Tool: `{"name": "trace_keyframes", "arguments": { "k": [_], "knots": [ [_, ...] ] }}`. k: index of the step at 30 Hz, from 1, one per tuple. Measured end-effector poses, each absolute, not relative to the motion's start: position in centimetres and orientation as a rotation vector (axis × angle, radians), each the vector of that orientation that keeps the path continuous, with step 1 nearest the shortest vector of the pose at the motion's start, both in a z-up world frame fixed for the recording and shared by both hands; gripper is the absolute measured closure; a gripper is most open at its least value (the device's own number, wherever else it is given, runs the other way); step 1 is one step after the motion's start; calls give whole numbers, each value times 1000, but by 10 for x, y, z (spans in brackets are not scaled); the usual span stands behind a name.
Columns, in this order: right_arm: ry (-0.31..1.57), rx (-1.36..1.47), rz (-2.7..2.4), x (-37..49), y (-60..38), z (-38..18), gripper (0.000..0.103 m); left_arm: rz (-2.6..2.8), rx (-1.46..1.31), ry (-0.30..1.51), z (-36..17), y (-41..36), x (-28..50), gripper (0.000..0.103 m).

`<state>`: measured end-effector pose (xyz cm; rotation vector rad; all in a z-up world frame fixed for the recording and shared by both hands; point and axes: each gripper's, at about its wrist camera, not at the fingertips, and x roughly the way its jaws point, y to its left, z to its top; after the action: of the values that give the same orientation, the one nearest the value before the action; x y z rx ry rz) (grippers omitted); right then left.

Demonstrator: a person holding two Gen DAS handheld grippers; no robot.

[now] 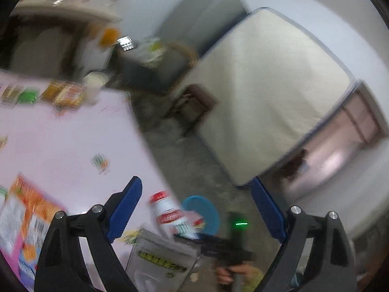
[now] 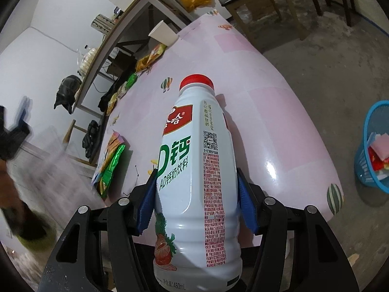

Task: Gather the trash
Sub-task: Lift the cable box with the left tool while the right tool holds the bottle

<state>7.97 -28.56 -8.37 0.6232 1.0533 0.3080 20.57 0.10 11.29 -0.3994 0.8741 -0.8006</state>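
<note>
My right tool [image 2: 195, 202] clamps the white milk bottle [image 2: 194, 170] above the pink desk [image 2: 279, 112]; my left tool [image 1: 197, 209] gapes wide, empty; blue basket [image 2: 374, 146] sits on the floor.

The white bottle [image 2: 194, 177] has big green letters "D钙" and, under them, "AD钙奶饮料". Its red patch shows "哈". Near the bottom it says "450mL". A square code sits on its side.
</note>
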Motion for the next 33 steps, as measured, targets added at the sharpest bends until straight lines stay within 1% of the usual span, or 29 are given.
{"name": "trace_keyframes", "arguments": {
  "k": [2, 3, 4, 6, 7, 10, 14, 16, 19, 24, 28, 33],
  "knots": [
    [1050, 625, 302, 79, -286, -84, 46, -731, -377, 922, 69, -12, 214, 14],
    [1047, 622, 299, 78, -285, -84, 46, -655, -364, 976, 40, -20, 221, 15],
    [1048, 622, 296, 79, -285, -84, 46, -596, -369, 1028, 17, -24, 226, 19],
    [1049, 620, 292, 78, -285, -83, 46, -570, -477, 1097, -14, -22, 231, 21],
    [1050, 618, 289, 78, -286, -82, 46, -575, -530, 1101, -21, -20, 228, 21],
    [1051, 614, 290, 78, -287, -83, 46, -604, -489, 1050, -15, -17, 209, 19],
    [1045, 617, 295, 79, -286, -84, 46, -643, -356, 1034, -8, -11, 181, 9],
    [1044, 608, 298, 78, -285, -84, 46, -672, -264, 1032, -9, -9, 156, 6],
    [1047, 600, 300, 78, -284, -84, 46, -708, -109, 1047, -17, -17, 108, 6],
    [1047, 589, 296, 76, -284, -83, 46, -660, 101, 1067, -57, -27, 52, 6],
    [1048, 581, 293, 76, -282, -83, 46, -589, 212, 1050, -77, -34, 38, 6],
    [1056, 579, 291, 77, -281, -83, 46, -558, 341, 980, -86, -45, 31, 6]
  ]
}}
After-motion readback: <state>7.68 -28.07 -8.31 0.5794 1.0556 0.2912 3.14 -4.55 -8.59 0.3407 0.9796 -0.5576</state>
